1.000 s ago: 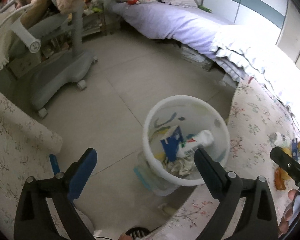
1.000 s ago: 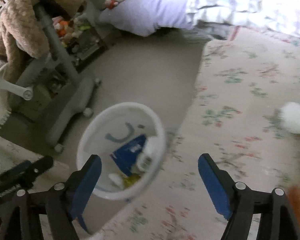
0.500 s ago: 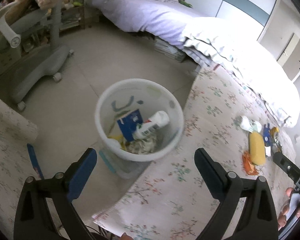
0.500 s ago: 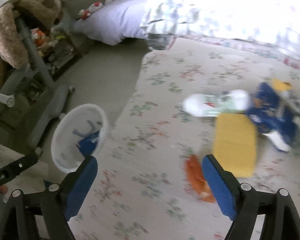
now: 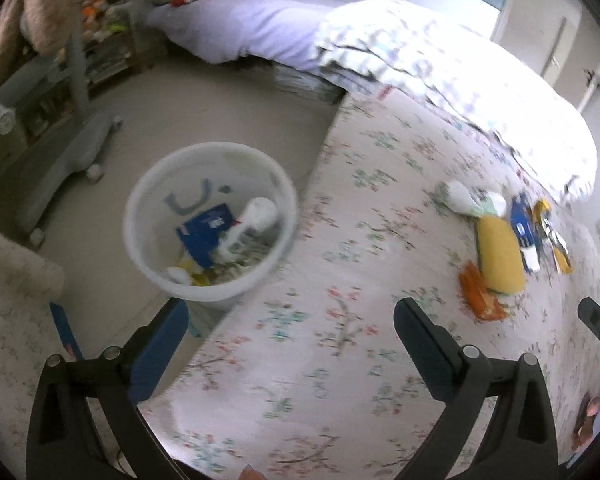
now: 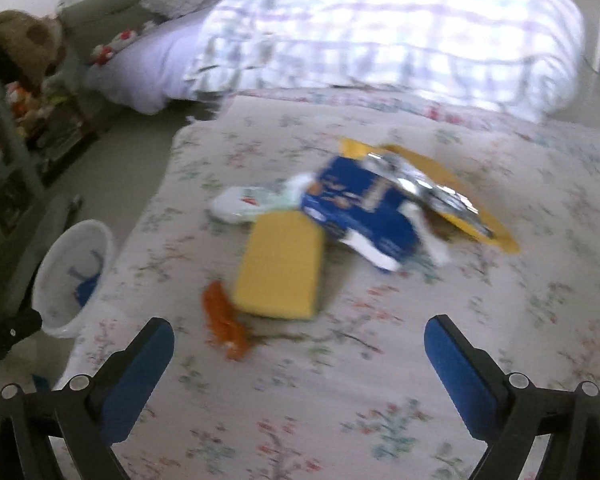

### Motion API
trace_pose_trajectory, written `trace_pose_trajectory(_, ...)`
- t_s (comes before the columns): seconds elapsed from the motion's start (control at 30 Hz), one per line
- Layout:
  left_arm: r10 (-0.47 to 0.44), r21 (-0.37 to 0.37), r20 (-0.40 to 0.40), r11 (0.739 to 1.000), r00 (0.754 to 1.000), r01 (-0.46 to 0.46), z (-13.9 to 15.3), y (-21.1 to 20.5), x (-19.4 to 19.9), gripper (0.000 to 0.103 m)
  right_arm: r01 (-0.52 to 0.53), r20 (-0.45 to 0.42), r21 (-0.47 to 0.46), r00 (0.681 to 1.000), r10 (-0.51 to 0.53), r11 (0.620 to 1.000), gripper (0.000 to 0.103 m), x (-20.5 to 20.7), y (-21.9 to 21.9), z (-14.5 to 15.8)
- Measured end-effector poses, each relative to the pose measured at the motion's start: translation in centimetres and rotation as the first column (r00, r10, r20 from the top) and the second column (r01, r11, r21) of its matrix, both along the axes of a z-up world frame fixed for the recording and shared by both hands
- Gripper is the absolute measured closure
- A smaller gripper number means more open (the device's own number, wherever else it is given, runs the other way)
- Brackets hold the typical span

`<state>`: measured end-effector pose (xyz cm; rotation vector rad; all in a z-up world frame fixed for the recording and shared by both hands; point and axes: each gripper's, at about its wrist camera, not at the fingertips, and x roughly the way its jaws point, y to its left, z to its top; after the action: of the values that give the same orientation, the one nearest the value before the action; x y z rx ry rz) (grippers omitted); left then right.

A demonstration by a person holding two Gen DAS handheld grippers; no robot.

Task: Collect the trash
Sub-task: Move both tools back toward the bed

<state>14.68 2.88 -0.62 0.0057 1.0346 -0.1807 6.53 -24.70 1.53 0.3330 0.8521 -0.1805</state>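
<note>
Right gripper [image 6: 298,350] spread, empty, near orange wrapper [image 6: 224,326] on floral bedspread [image 6: 380,420]; left gripper [image 5: 290,338] likewise spread; risk (blurred view): pinching fabric; bin [image 5: 140,240] on floor beside bed.

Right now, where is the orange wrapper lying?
The orange wrapper lies on the floral bedspread, at the yellow sponge's near left corner in the right wrist view, between the sponge and the white bin.
</note>
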Motion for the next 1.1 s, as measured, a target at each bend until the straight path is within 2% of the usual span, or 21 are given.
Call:
trace_pose_trajectory(0.2,-0.119,0.047,0.007,0.992,0.993,0.118,-0.4,-5.2,-1.2,0.0,0.041,-0.052,0.0,0.998,-0.041,0.999,0.0,-2.4,-2.6,-1.2)
trace_pose_trajectory(0.4,-0.194,0.053,-0.052,0.979,0.98,0.196,-1.7,-9.3,-1.8,0.0,0.09,-0.11,-0.003,0.99,-0.09,0.996,0.0,-4.2,-5.4,-3.1)
trace_pose_trajectory(0.57,-0.21,-0.016,-0.09,0.978,0.974,0.209,-2.2,-11.9,-1.8,0.0,0.136,-0.143,0.018,0.981,-0.132,0.991,0.0,-5.4,-7.5,-4.2)
trace_pose_trajectory(0.73,-0.228,-0.082,-0.095,0.972,0.969,0.221,-2.6,-14.2,-2.0,0.002,0.149,-0.147,0.034,0.979,-0.143,0.988,0.0,-5.9,-8.4,-4.2)
trace_pose_trajectory(0.77,-0.237,-0.092,-0.096,0.969,0.967,0.229,-2.7,-14.7,-2.1,0.003,0.15,-0.147,0.037,0.979,-0.143,0.988,0.0,-5.9,-8.5,-4.2)
trace_pose_trajectory(0.87,-0.257,-0.113,-0.106,0.963,0.961,0.245,-3.2,-15.7,-2.0,0.017,0.157,-0.146,0.053,0.978,-0.147,0.986,0.0,-5.9,-8.8,-4.2)
trace_pose_trajectory(0.93,-0.265,-0.121,-0.11,0.96,0.958,0.252,-3.7,-16.4,-1.8,0.031,0.163,-0.144,0.066,0.978,-0.153,0.984,0.0,-5.8,-9.1,-4.1)
trace_pose_trajectory(1.0,-0.269,-0.116,-0.107,0.96,0.957,0.256,-4.1,-16.9,-1.6,0.04,0.17,-0.144,0.075,0.977,-0.158,0.983,0.0,-5.8,-9.3,-4.1)
trace_pose_trajectory(1.1,-0.269,-0.104,-0.109,0.961,0.957,0.258,-4.7,-17.4,-1.2,0.049,0.181,-0.142,0.088,0.976,-0.167,0.98,0.0,-5.7,-9.6,-4.1)
